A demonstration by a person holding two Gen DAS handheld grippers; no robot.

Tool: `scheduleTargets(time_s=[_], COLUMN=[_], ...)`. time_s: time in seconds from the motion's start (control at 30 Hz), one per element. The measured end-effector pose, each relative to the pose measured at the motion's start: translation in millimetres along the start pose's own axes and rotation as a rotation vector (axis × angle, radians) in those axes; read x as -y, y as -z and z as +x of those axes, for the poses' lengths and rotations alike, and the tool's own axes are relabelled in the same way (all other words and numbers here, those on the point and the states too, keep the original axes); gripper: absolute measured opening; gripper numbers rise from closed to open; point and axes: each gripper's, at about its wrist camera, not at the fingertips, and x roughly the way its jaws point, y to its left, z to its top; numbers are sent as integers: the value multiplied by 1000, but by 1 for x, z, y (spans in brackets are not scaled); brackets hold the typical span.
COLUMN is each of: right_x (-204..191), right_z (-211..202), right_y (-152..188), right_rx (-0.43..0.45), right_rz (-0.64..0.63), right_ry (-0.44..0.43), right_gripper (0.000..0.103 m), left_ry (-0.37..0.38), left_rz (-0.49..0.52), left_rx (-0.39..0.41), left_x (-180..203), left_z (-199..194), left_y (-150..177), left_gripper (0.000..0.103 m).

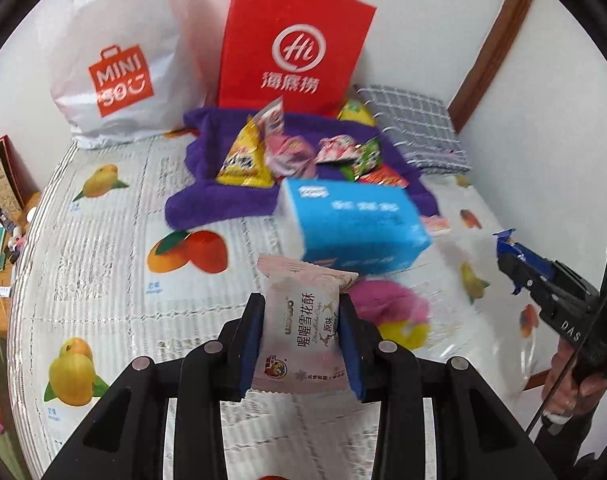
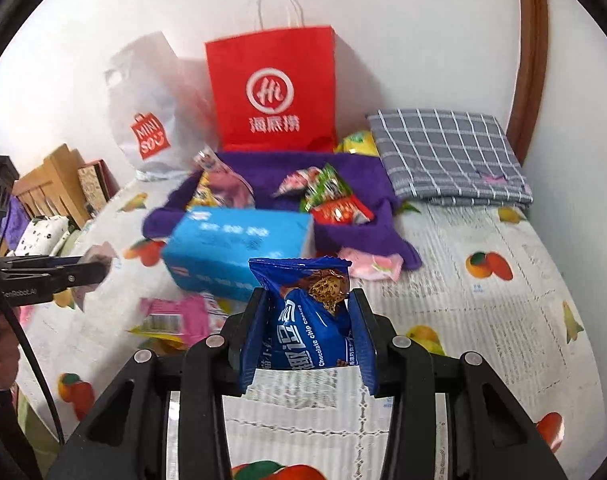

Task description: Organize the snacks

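My left gripper (image 1: 301,304) is shut on a pale pink snack packet (image 1: 303,328), held above the fruit-print bedsheet (image 1: 103,240). My right gripper (image 2: 309,300) is shut on a blue chocolate chip cookie packet (image 2: 307,312). A blue box (image 1: 355,224) lies just ahead of both. Behind it, a purple towel (image 1: 219,200) carries several snack packets, among them a yellow one (image 1: 243,156). The right gripper (image 1: 507,260) shows at the right edge of the left wrist view, the left gripper (image 2: 91,272) at the left edge of the right wrist view.
A red paper bag (image 1: 291,48) and a white plastic shopping bag (image 1: 115,60) stand against the wall. A grey checked pillow (image 2: 447,156) lies at the right. Pink packets (image 2: 175,312) rest on the sheet near the box. A wooden headboard (image 2: 51,184) is at the left.
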Motion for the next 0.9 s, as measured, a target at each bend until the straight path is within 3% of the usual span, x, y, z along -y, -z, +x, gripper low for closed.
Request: scheduleTargets(time_s=[0.47, 0.9], right_x=[-5, 0], right_z=[-33, -28], right_y=[-31, -53], right_rx=[51, 70], right_rz=[31, 44], right_ry=[-30, -34], right_gripper=[41, 41], left_ry=[30, 38], left_rz=[-9, 5], left_rx=[56, 67], left_x=[29, 38], left_z=[-22, -20], left_y=[-27, -51], left_gripper=[34, 34])
